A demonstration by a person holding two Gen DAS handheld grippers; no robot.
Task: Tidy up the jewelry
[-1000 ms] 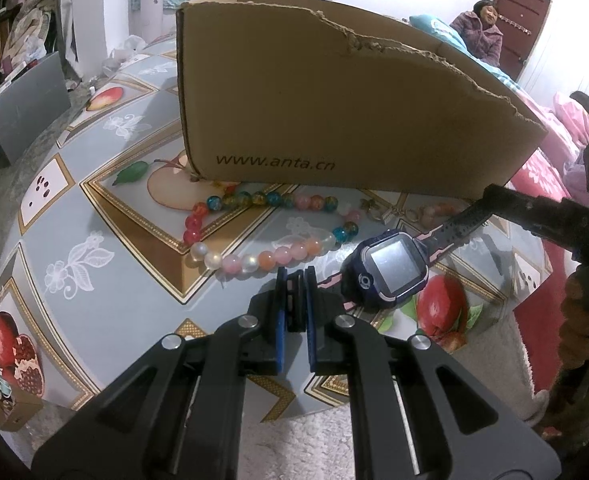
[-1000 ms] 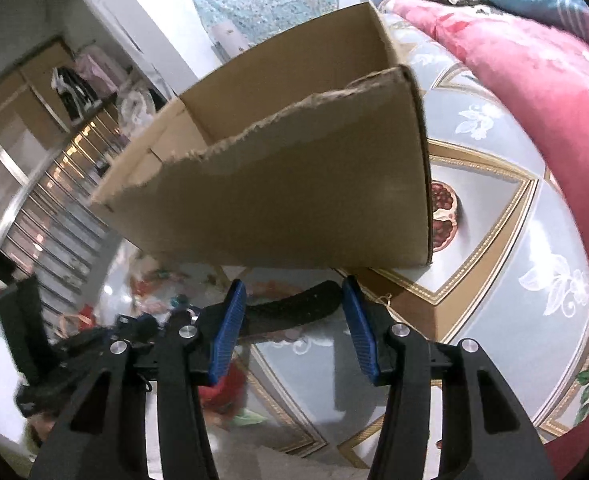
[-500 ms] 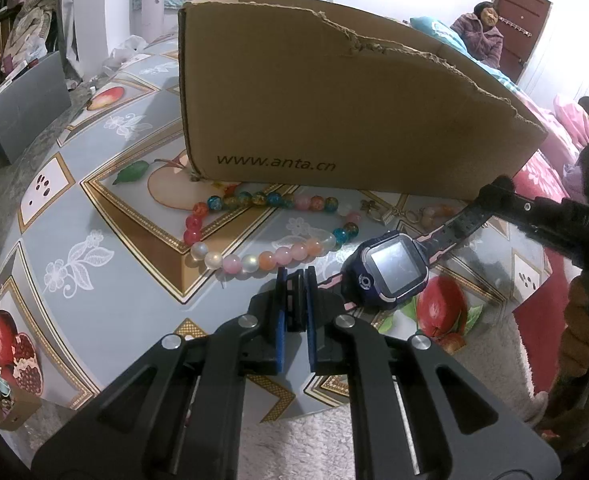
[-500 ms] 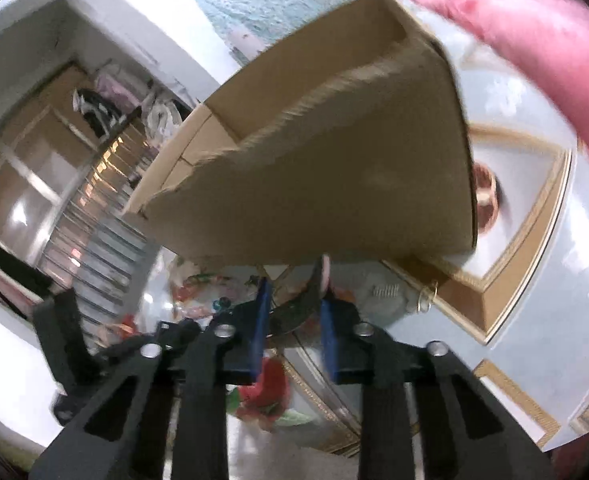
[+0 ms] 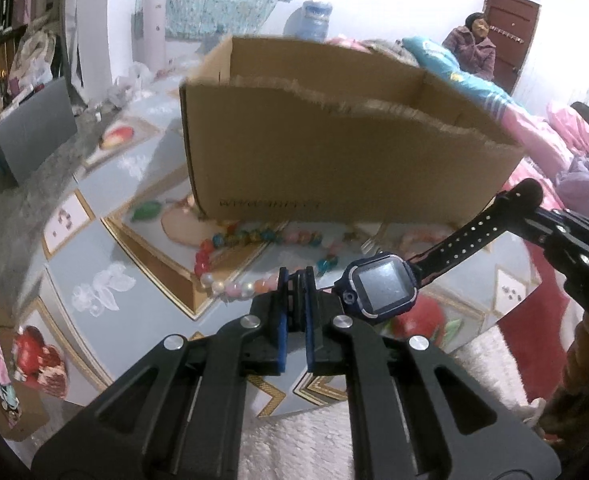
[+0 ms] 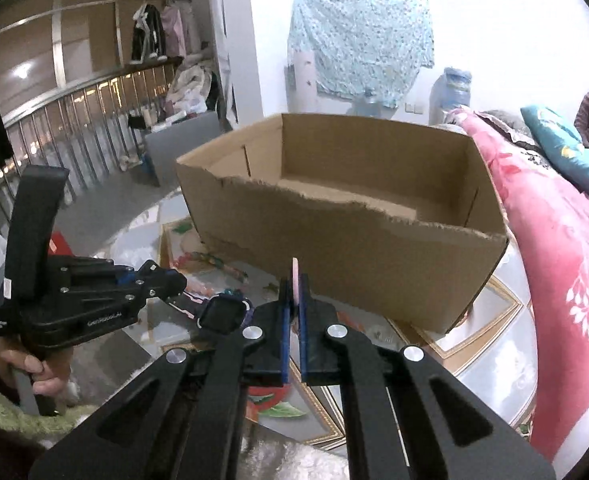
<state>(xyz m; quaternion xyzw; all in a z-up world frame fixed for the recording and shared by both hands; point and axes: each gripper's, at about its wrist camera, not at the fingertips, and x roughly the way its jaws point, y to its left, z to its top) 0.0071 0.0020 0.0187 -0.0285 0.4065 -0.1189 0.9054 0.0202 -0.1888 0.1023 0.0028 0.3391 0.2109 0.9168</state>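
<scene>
Cardboard box (image 6: pixel 358 248) inside shows only in right view; right gripper (image 6: pixel 292 312) pinches watch (image 5: pixel 382 286) strap, left gripper (image 5: pixel 294 300) pressed together w/ nothing.

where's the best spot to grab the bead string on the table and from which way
Take the near run of the bead string, the pale beads at the loop's front edge, from straight above with the jaws across the strand. It lies flat in a loop, and its far run sits at the foot of the cardboard box, leaving little room. Set the watch down first.
</scene>
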